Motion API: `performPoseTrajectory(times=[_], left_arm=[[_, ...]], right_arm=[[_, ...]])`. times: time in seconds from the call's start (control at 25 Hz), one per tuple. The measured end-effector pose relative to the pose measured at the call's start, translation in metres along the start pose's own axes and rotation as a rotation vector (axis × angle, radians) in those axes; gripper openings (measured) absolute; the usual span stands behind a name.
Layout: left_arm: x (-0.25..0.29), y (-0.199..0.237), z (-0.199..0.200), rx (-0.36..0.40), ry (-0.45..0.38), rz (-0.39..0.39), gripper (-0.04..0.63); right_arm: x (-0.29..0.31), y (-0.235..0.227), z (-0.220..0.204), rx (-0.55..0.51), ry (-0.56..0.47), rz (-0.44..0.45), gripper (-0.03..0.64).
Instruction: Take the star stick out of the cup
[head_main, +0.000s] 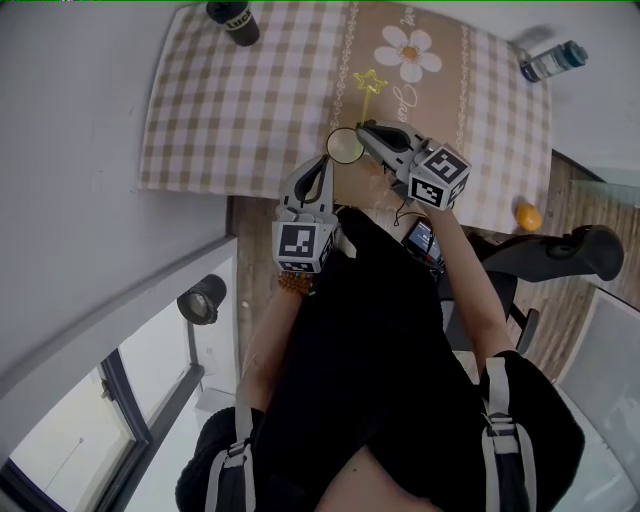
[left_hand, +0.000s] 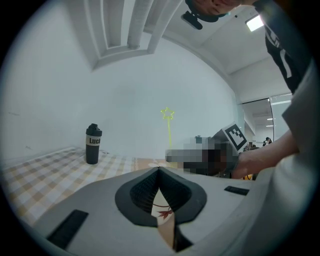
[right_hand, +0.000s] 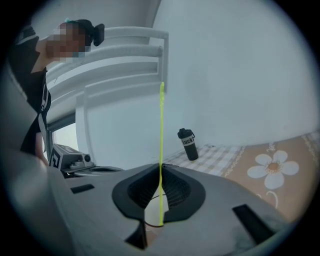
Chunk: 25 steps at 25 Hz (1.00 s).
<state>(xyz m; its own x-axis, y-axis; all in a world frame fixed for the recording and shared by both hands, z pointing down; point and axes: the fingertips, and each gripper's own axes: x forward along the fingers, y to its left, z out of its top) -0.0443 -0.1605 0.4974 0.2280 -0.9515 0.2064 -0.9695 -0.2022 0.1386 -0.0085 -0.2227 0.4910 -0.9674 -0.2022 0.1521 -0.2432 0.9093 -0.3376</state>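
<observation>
The yellow star stick (head_main: 369, 88) stands upright in a paper cup (head_main: 345, 146) near the front edge of the checked tablecloth (head_main: 240, 110). My right gripper (head_main: 366, 129) is shut on the thin stick (right_hand: 161, 130), which runs straight up from between its jaws; the stick's lower end is inside the cup (right_hand: 150, 210). My left gripper (head_main: 324, 168) is shut on the cup's wall (left_hand: 163, 216), which has a red leaf print. From the left gripper view the star (left_hand: 167, 114) rises beside the right gripper's marker cube (left_hand: 234, 136).
A black bottle (head_main: 232, 20) stands at the table's far left and a clear water bottle (head_main: 552, 60) at the far right. An orange (head_main: 528, 215) lies near the right front edge. A dark chair (head_main: 590, 250) is on the right.
</observation>
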Motion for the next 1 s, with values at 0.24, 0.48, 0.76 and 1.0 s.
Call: performPoseTrajectory(times=[0.24, 0.48, 0.76, 1.0], left_arm=[[0.001, 0.005, 0.021, 0.012, -0.042, -0.002, 0.001], [0.000, 0.004, 0.045, 0.047, -0.086, -0.013, 0.002], [0.000, 0.002, 0.060, 0.093, -0.115, -0.030, 0.001], [-0.003, 0.005, 0.071, 0.104, -0.136, -0.036, 0.002]], right_arm=[[-0.013, 0.012, 0.026, -0.116, -0.071, -0.120, 0.015], [-0.031, 0.023, 0.046, -0.298, -0.119, -0.332, 0.015], [-0.039, 0.024, 0.050, -0.280, -0.160, -0.470, 0.017], [-0.033, 0.038, 0.056, -0.295, -0.198, -0.500, 0.017]])
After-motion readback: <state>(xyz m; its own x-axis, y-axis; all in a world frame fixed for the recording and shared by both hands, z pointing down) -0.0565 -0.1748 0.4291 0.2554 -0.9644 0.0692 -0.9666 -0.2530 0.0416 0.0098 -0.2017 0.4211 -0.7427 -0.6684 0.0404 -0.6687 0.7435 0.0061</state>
